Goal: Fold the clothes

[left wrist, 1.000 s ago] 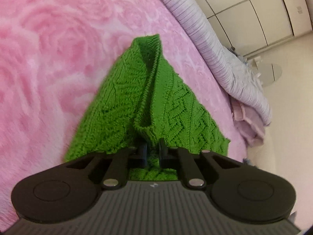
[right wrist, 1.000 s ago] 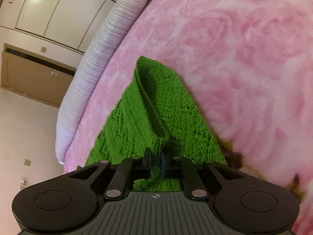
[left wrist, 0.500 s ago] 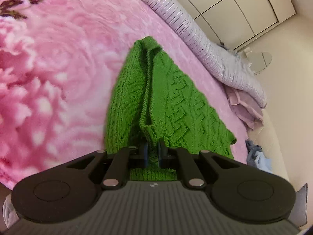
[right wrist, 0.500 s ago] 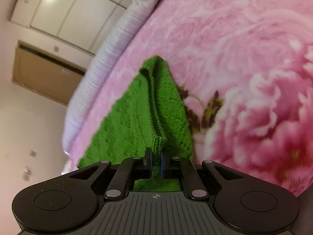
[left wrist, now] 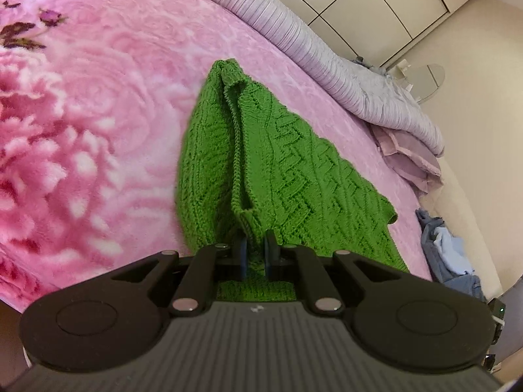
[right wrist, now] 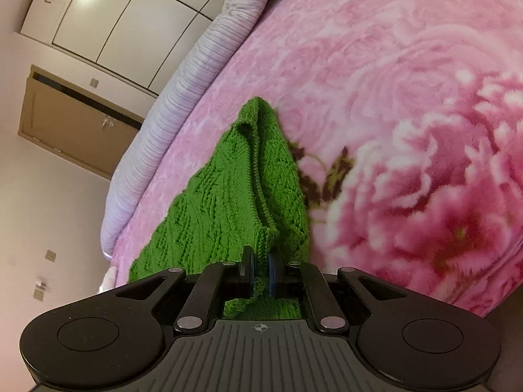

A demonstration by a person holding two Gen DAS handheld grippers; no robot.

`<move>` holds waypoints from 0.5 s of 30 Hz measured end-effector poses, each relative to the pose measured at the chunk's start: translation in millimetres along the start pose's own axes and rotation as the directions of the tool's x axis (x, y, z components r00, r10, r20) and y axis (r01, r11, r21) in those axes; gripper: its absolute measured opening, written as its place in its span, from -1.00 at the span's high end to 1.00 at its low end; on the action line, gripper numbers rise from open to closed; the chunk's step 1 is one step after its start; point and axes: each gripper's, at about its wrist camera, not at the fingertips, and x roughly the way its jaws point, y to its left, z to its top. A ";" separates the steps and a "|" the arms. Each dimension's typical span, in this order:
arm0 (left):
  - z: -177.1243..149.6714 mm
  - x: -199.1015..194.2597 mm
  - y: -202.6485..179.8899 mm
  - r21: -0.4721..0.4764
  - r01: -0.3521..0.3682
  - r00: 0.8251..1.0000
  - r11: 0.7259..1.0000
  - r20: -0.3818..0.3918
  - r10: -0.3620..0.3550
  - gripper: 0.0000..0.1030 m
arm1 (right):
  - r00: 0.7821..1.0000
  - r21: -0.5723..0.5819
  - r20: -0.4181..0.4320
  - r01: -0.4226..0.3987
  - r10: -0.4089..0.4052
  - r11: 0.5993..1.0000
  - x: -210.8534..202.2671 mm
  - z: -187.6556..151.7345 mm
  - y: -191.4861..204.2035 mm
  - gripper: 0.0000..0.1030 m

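A green cable-knit sweater (left wrist: pixel 281 170) lies stretched over the pink floral blanket (left wrist: pixel 98 104), narrowing toward its far end. My left gripper (left wrist: pixel 254 245) is shut on the near edge of the knit, which bunches up between its pads. In the right wrist view the same green sweater (right wrist: pixel 228 202) runs away from me, and my right gripper (right wrist: pixel 260 268) is shut on another part of its near edge. A ribbed seam runs up the middle of the garment in both views. The part of the sweater under each gripper body is hidden.
A rolled lilac striped duvet (left wrist: pixel 327 65) lines the far side of the bed, with a pale pink cloth (left wrist: pixel 412 156) at its end. Blue clothes (left wrist: pixel 451 254) lie beyond the bed's right edge. White wardrobe doors (right wrist: pixel 108 19) and a brown door (right wrist: pixel 75 124) stand behind.
Both grippers have drawn the sweater across the bed; the large dark-pink flowers of the blanket have come into view and the bed's near edge now shows. Both grips are unchanged.
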 end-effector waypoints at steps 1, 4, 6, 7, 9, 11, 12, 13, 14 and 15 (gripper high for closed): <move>-0.6 1.4 0.2 0.003 -0.007 1.000 1.000 -0.002 0.007 0.87 | 1.000 -0.012 0.001 0.015 -0.015 1.000 3.0 -1.0 0.3 0.88; -4.6 8.3 -0.5 0.025 -0.033 0.999 0.999 0.000 0.033 0.83 | 0.998 -0.049 0.012 0.055 -0.055 0.997 9.1 -6.1 2.3 0.88; -4.1 8.7 -5.2 0.057 -0.053 0.999 0.997 -0.001 0.054 0.79 | 0.996 -0.099 0.018 0.084 -0.083 0.992 6.9 -10.4 9.4 0.86; -1.6 7.6 -7.8 0.070 -0.063 0.998 0.996 -0.007 0.063 0.76 | 0.994 -0.141 0.017 0.107 -0.106 0.984 5.8 -10.8 15.7 0.83; 6.0 2.3 -14.0 0.092 -0.094 0.995 0.991 -0.021 0.096 0.72 | 0.985 -0.243 0.036 0.174 -0.170 0.954 0.5 -12.6 32.5 0.76; 12.9 -7.3 -26.1 0.155 -0.136 0.990 0.979 -0.004 0.139 0.72 | 0.971 -0.354 0.096 0.240 -0.220 0.904 -7.0 -15.9 52.3 0.69; 15.1 -11.9 -32.7 0.194 -0.165 0.986 0.967 0.019 0.164 0.73 | 0.962 -0.406 0.128 0.271 -0.240 0.873 -10.7 -17.6 62.1 0.67; 17.2 -16.4 -39.2 0.233 -0.194 0.981 0.953 0.044 0.189 0.73 | 0.955 -0.445 0.158 0.296 -0.251 0.845 -12.9 -19.6 69.4 0.67; 18.4 -19.7 -44.9 0.268 -0.212 0.977 0.940 0.069 0.200 0.73 | 0.952 -0.482 0.181 0.303 -0.245 0.822 -12.9 -22.3 75.1 0.66; 18.5 -21.2 -49.7 0.291 -0.213 0.977 0.933 0.092 0.194 0.73 | 0.951 -0.519 0.201 0.305 -0.234 0.798 -12.4 -25.3 80.5 0.66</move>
